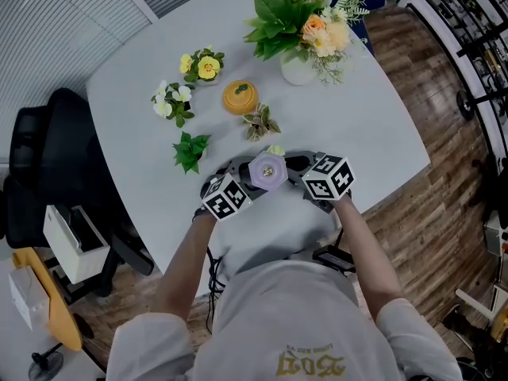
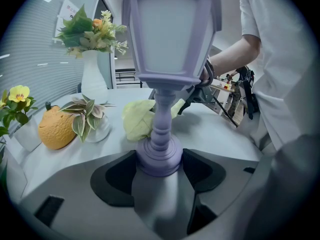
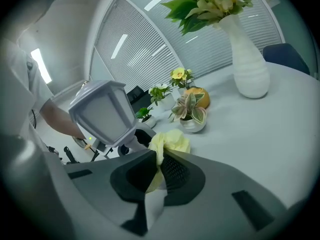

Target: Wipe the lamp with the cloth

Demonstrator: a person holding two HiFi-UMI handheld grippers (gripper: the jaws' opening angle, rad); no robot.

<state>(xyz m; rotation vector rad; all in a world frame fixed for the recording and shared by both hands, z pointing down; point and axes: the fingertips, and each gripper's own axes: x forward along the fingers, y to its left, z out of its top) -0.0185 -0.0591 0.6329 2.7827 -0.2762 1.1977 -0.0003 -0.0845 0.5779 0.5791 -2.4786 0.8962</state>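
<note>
Your left gripper is closed on the round foot of the lamp at centre frame, a sound hold for a stiff, likely light but top-heavy piece, while your right gripper pinches the soft yellow cloth just beside the shade. The smooth white table carries a flower vase at upper centre and small potted plants.

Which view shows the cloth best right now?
The right gripper view: the yellow cloth sits close up, pinched in the right gripper. The left gripper view shows it partly behind the lamp; the head view shows only a sliver.
</note>
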